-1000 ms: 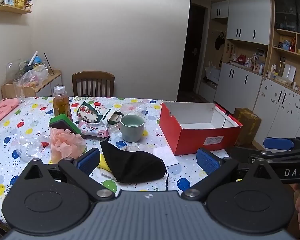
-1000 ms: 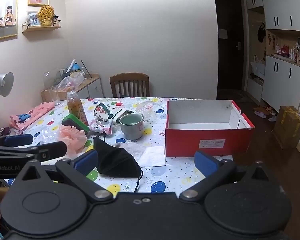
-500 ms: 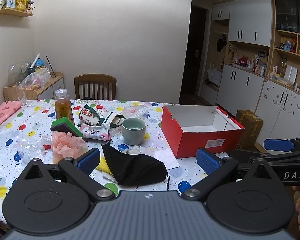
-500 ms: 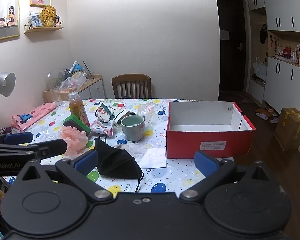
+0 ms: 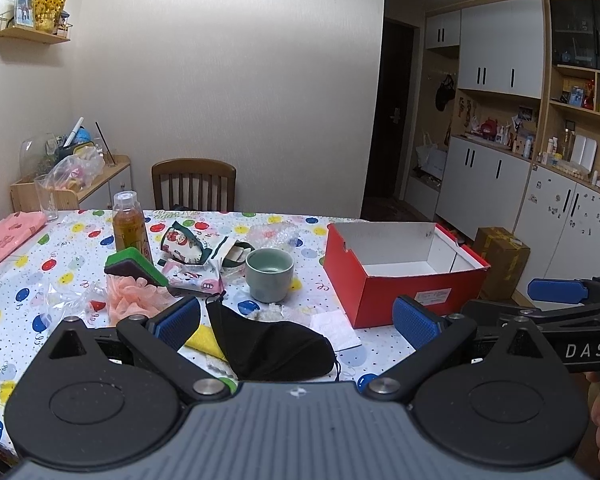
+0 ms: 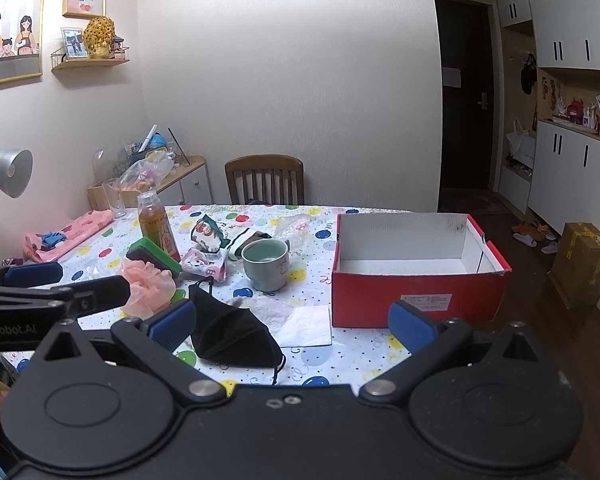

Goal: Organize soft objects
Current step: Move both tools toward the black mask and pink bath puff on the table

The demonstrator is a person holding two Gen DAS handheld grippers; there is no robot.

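1. Two hand-held tongs hover side by side above the near edge of a surface (image 5: 28, 264) covered in a balloon-print cloth. Neither touches anything.
2. The left tongs (image 5: 296, 322) are spread wide and hold nothing; their blue pads frame a black face mask (image 5: 268, 342) lying crumpled at the near edge, which looks like the first pick.
3. The right tongs (image 6: 292, 326) are also spread wide and hold nothing, pointing between the mask and a red cardboard box (image 6: 416, 298).
4. The box sits open-topped at the right of the surface, with nothing visible inside, probably as the collecting place for soft things.
5. Other soft things lie left of the mask: a pink mesh bath pouf (image 5: 134, 294) and, touching it on its far side, a green sponge (image 5: 134, 266). A yellow cloth (image 5: 204, 340) peeks from under the mask.
6. Hard things stand among them: a green ceramic cup (image 5: 269, 274) and a tea bottle (image 5: 129, 228); they likely stay put.
7. A white paper napkin (image 6: 304, 326) lies between mask and box.
8. Sorting appears not yet begun.
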